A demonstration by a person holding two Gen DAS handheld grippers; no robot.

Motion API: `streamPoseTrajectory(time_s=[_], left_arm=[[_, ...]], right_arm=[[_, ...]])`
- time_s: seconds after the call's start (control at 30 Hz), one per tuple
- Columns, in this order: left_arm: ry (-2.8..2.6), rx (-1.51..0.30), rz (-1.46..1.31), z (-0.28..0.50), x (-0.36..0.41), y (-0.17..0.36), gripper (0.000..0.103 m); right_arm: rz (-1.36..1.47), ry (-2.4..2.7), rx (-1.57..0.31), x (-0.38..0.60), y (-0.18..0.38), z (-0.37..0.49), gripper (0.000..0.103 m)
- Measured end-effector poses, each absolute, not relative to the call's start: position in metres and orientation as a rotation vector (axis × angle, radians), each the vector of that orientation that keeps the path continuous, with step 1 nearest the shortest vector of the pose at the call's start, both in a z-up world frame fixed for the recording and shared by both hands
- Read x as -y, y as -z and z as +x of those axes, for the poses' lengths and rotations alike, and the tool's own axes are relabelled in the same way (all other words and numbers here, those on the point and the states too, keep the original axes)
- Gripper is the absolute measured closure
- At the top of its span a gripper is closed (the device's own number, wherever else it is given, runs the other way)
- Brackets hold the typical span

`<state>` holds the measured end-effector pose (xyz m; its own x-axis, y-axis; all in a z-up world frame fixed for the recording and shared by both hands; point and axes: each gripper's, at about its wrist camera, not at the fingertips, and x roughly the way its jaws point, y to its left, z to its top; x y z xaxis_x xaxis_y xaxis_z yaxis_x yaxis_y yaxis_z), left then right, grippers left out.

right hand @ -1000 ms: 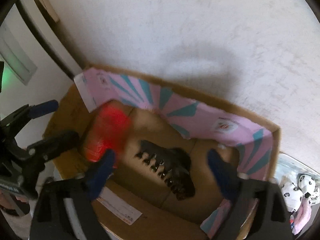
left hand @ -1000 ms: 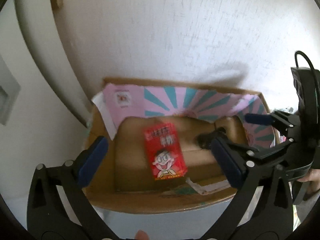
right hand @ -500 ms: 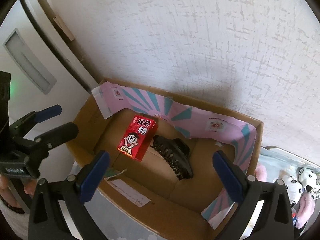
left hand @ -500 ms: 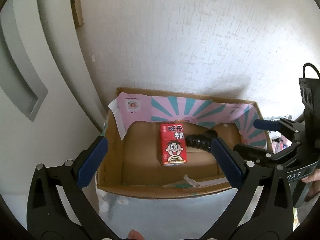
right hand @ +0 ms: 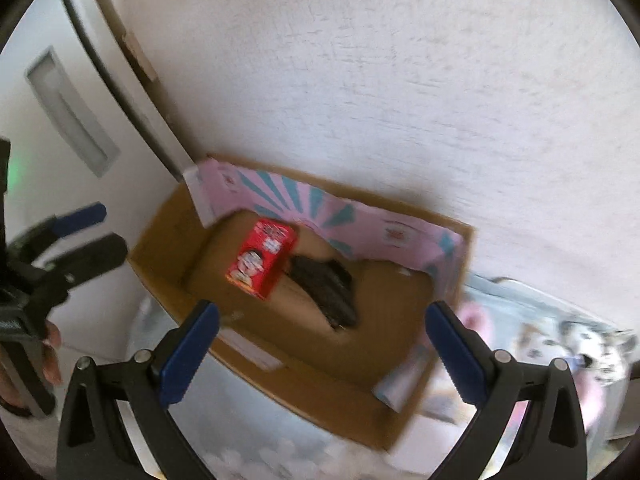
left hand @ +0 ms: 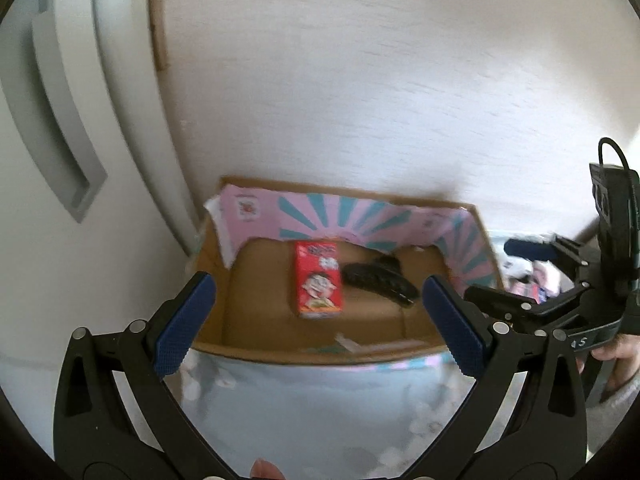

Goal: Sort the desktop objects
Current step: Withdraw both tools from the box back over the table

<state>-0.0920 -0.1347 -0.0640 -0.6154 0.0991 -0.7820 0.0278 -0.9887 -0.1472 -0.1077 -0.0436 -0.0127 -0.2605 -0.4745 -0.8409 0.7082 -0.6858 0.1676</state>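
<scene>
Both my jaws spread wide, nothing between them. Left gripper (left hand: 320,320) and right gripper (right hand: 322,344) both hang above the near edge of the cardboard box (left hand: 304,354), pads clear of it.

Since half a second ago: both cameras have pulled back and up. The box sits lower and smaller in each view, more white textured wall (left hand: 360,80) showing above it. Contents have not shifted. Both views now smeared by motion; the earlier ones were sharp.

Inside the box: red carton (left hand: 319,283) lying flat on the brown floor, left of centre, its top end towards the pink-and-teal sunburst liner (left hand: 352,220) along the back wall. Black hair claw clip (left hand: 380,285) lies just beside the carton on its right; touching or not, cannot tell. Same pair in the right view: carton (right hand: 262,258), clip (right hand: 326,290).

Writing: carton carries a cartoon face and white characters, too blurred to read. On my right gripper's body, seen from the left camera, a white "S" is legible; the rest is cut off.

Spotted plush toy (right hand: 592,350) lies outside the box to its right.
</scene>
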Motion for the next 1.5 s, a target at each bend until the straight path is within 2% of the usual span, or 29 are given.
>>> streamPoseTrajectory(time_s=[0.13,0.27,0.43,0.67,1.13,1.5], left_arm=[[-2.765,0.232,-1.333,-0.088,0.122,0.051,0.0],[-2.753,0.207,-1.303,-0.082,0.105,0.037,0.0],[-2.757,0.083,-1.325,-0.075,0.071,0.03,0.0],[-2.675,0.057,-1.253,-0.06,0.023,0.027,0.0],[-2.447,-0.001,-1.286,-0.038,-0.093,0.071,0.0],[-2.44,-0.044,-1.337,-0.038,-0.157,0.142,0.004]], right_arm=[[1.201,2.048,-0.323,0.02,-0.005,-0.103,0.001],[1.24,2.041,-0.248,-0.022,-0.02,-0.105,0.0],[1.295,2.115,-0.253,-0.083,-0.027,-0.102,0.0],[1.326,2.221,-0.218,-0.169,-0.035,-0.091,0.0],[1.349,2.302,-0.172,-0.251,-0.014,-0.07,0.0],[1.36,2.203,-0.222,-0.265,0.044,-0.09,0.0]])
